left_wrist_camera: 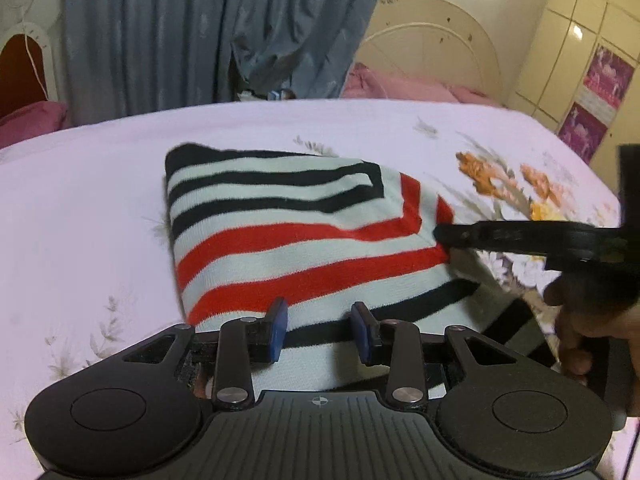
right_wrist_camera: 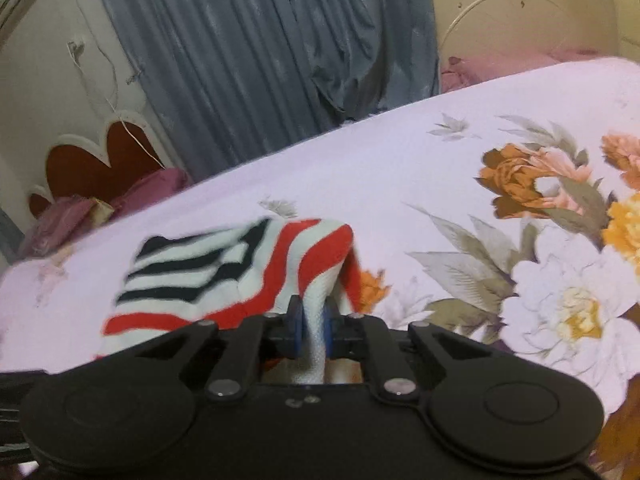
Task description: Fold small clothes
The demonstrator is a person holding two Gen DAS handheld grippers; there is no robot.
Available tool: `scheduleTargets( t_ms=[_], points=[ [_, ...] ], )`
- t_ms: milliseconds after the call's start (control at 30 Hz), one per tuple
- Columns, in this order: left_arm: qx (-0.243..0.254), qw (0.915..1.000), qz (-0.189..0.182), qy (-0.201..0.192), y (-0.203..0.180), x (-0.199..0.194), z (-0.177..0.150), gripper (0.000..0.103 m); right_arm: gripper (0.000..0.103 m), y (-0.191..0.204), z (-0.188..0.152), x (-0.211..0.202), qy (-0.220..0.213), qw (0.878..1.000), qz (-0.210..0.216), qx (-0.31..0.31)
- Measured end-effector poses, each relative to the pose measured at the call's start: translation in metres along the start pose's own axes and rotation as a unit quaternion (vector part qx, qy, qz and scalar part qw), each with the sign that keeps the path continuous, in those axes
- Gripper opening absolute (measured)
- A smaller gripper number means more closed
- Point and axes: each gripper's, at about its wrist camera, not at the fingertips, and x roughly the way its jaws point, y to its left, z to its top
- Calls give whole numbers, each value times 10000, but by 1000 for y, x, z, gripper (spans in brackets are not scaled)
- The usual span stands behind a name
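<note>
Striped sweater (left_wrist_camera: 304, 236) on bed (left_wrist_camera: 80, 208); right claw (right_wrist_camera: 312, 326) pinches its lifted edge, likely to fold over; left claw (left_wrist_camera: 318, 330) gapes, empty, above the near hem.

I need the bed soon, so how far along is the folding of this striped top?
Done: the striped top lies partly folded on the bedsheet. In hand: the right gripper is pinching its right edge and lifting it. The left gripper hangs open over the near edge. Left: laying that flap across and flattening.
</note>
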Motion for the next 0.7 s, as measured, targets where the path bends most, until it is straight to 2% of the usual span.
scheduleTargets(
  t_ms=[167, 200, 267, 300, 333, 533, 567, 633, 700],
  points=[
    [183, 9997, 164, -45, -6, 2, -4, 34, 12, 6, 2, 2, 111, 9997, -119, -191],
    [245, 9995, 209, -53, -8, 1, -4, 34, 20, 8, 3, -4, 82, 9996, -147, -231],
    [242, 9994, 246, -70, -9, 0, -5, 34, 43, 8, 3, -18, -13, 9997, -180, -180],
    [233, 9994, 262, -78, -9, 0, -5, 34, 50, 8, 1, -29, -119, 9997, -94, -177],
    [236, 9993, 284, -84, -10, 0, -5, 34, 46, 9, -3, -40, -180, 9996, 37, -222],
    [323, 9985, 423, -112, -16, -1, -6, 34, 36, 15, -27, -72, -73, 9991, 241, -332],
    [334, 9983, 469, -90, -17, -5, -4, 34, 34, 15, -30, -73, -28, 9992, 239, -328],
    [253, 9984, 453, -218, -19, -21, -4, 35, 23, 14, -33, -76, 32, 9992, 224, -326],
    [103, 9986, 376, -344, -18, -40, -11, 35, 22, 11, -35, -81, 44, 9991, 285, -310]
  ],
)
